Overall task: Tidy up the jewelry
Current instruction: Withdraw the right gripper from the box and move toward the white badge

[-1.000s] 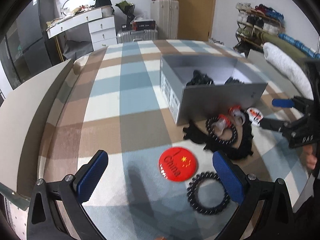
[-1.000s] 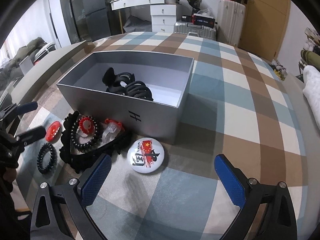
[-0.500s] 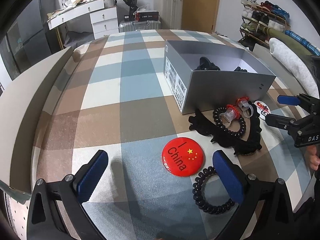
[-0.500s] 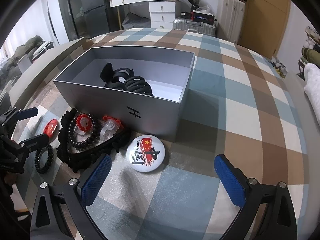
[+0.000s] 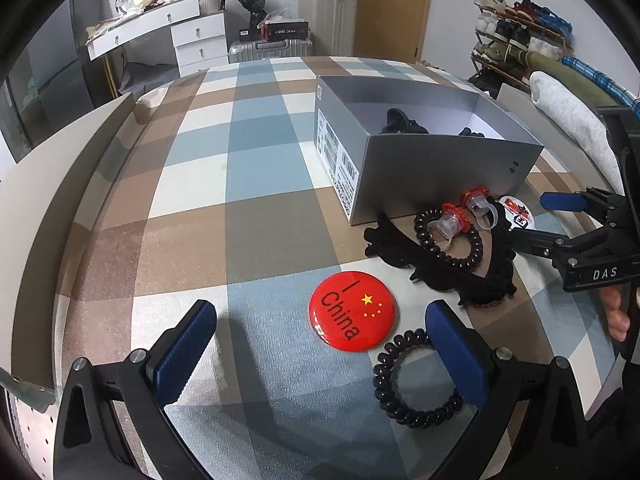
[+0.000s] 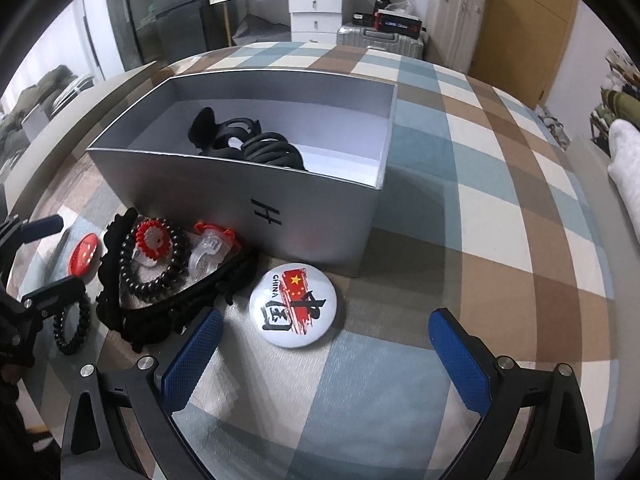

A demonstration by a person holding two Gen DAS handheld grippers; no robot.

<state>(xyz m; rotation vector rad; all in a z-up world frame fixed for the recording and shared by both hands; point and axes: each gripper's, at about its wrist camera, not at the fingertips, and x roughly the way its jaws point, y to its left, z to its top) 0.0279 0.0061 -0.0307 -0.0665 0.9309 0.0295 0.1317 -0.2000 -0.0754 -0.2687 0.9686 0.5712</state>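
Table cloth (image 6: 460, 208): checked in blue, brown and white. Box (image 6: 224, 196): silver-grey outside, white inside, black mark on front. Round badge (image 5: 352, 311): red, black lettering, yellow stars. Second badge (image 6: 295, 305): white, red flag, black character. Hair ties (image 5: 416, 380): black coils. Gripper pads (image 6: 460, 356): blue.

We see a checked cloth (image 5: 248, 184) with a soft, slightly sheened weave. The box (image 6: 320, 212) looks like matt grey card, its inside white. The red badge (image 5: 352, 311) and white badge (image 6: 296, 306) are glossy and smooth. The coil ties (image 5: 416, 380) are shiny black plastic, and the rings (image 5: 454, 220) are clear plastic with red trim. Our hand-held gripper pads (image 5: 182, 354) carry rough, textured blue rubber on matt black frames.
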